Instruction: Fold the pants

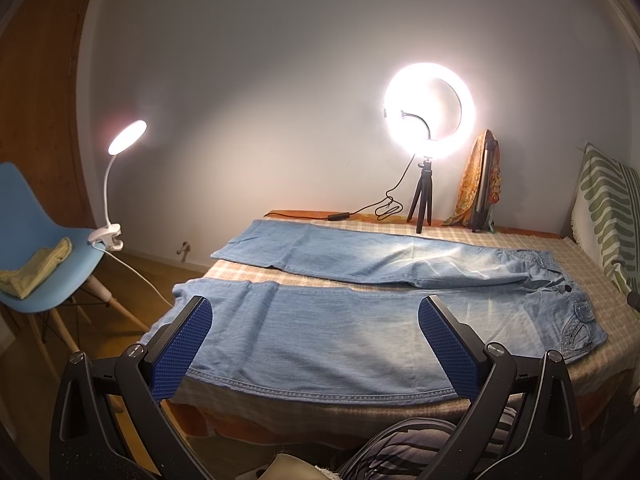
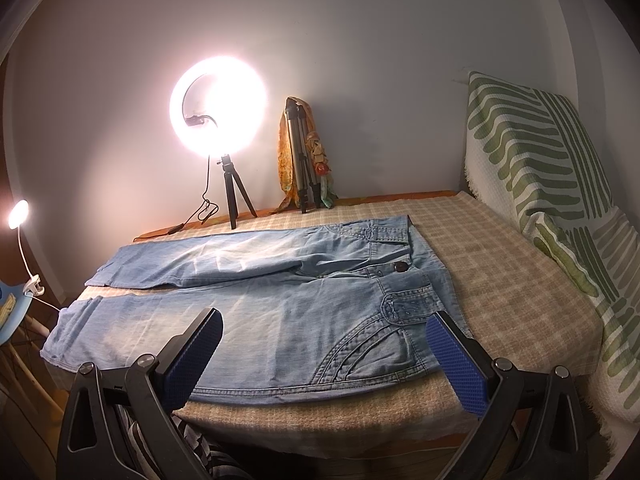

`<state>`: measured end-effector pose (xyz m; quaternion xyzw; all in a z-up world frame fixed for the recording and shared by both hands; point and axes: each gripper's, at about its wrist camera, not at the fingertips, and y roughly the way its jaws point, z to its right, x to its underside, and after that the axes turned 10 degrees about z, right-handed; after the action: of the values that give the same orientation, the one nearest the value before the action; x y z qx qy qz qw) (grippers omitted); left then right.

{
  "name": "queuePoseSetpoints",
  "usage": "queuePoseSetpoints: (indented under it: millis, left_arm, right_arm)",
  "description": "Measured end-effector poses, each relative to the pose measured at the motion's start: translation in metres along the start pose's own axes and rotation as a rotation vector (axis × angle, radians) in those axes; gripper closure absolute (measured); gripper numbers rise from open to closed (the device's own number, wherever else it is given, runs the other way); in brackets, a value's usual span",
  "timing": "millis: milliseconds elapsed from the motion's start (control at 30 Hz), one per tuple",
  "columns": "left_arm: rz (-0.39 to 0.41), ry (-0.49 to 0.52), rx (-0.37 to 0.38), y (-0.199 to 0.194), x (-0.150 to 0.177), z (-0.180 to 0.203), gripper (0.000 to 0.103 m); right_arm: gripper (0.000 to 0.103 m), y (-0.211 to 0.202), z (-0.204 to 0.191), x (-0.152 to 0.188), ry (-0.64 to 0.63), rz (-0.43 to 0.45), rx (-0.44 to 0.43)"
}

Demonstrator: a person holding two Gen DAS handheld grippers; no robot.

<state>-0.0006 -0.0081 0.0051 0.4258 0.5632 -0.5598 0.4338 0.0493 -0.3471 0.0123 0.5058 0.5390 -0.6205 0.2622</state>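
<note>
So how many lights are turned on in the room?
2. The ring light stands on a small tripod at the far edge of the bed, by the wall. The clip lamp is clamped to the blue chair on the left.

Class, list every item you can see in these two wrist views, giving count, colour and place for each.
pants: one, light blue denim, spread flat on the bed, legs apart
bed cover: one, beige check, under the pants
ring light: one, white, lit, on a black tripod at the wall
folded tripod: one, grey, against the wall, orange scarf draped on it
cushion: one, white with green stripes, at the bed's right end
chair: one, blue, left of the bed, yellowish cloth on its seat
clip lamp: one, white, lit, clipped to the chair
left hand-held gripper: black, blue pads, open
right hand-held gripper: same, open
</note>
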Motion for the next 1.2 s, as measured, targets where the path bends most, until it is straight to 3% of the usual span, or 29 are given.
queuePoseSetpoints:
  millis: [433,733,900,1200]
  left_arm:
    - [-0.008,0.024,-0.012,0.015,-0.004,0.002,0.0]
    - [-0.051,0.053,-0.026,0.052,-0.007,-0.01,0.0]
    - [-0.047,0.021,0.013,0.071,-0.009,-0.025,0.0]
    - [-0.057,0.072,-0.045,0.117,-0.03,-0.032,0.0]
  right_arm:
    - [0.0,0.012,-0.006,-0.006,-0.004,0.0,0.0]
    - [0.0,0.041,-0.008,-0.028,-0.023,0.021,-0.043]
    - [0.001,0.068,-0.018,-0.051,-0.075,0.048,-0.099]
    - [0.001,0.138,-0.034,-0.094,-0.118,0.071,-0.21]
